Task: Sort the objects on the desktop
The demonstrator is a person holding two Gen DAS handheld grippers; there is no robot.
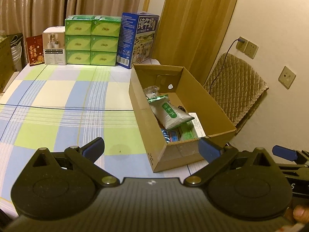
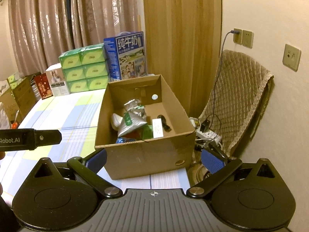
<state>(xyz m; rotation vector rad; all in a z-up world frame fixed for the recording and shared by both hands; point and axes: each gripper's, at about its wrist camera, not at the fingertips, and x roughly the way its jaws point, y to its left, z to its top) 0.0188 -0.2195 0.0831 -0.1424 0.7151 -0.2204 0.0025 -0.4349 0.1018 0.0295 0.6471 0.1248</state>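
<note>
Checked cloth in pale blue, green and cream (image 1: 58, 104) covers a table set against beige curtains (image 1: 58, 2) and a wooden panel (image 2: 179, 38). Along the far edge stand stacked green tissue packs (image 1: 91, 40), a blue milk carton case (image 1: 139, 40), a small white box (image 1: 54, 46) and a red card (image 1: 35, 51). An open brown cardboard box (image 1: 146, 116) sits near the table's right edge, holding a silver foil pouch with a green label (image 1: 170, 114) among other packets. A quilted tan chair cover (image 2: 237, 100) hangs beside wall sockets (image 2: 242, 37). Both grippers hover low over the near edge, level and aimed at the box. The left gripper (image 1: 152, 147) and the right gripper (image 2: 153, 159) each stand spread wide, blue pads bare, grasping nothing.
</note>
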